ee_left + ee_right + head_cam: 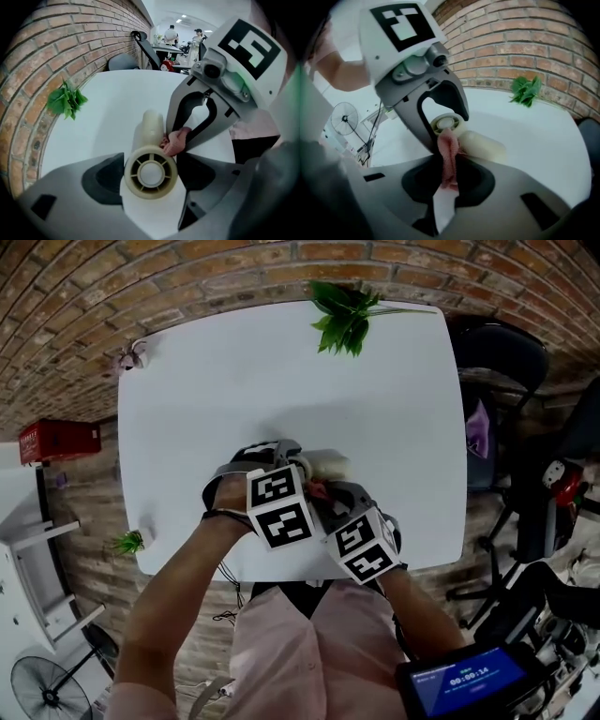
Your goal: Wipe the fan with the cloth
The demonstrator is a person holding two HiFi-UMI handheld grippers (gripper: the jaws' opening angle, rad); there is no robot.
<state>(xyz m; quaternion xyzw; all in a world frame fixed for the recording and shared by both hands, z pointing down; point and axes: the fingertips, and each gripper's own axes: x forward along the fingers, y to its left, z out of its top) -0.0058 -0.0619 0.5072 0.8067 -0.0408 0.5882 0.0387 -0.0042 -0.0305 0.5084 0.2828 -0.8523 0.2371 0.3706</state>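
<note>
Both busy: L gripper (150, 180) seemingly clamps fan (150, 133) head; R gripper (449, 176) pinches pink cloth (449, 157); head view hides most.

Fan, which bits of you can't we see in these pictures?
- Head view: the marker cubes cover most of the fan; only a cream bit shows.
- Left gripper view: the right claw hides part of the cloth and the fan's side behind it.
- Right gripper view: the left claw and the cloth cover part of the fan's round head.
- Blades: not clear behind the grille in either gripper view.
</note>
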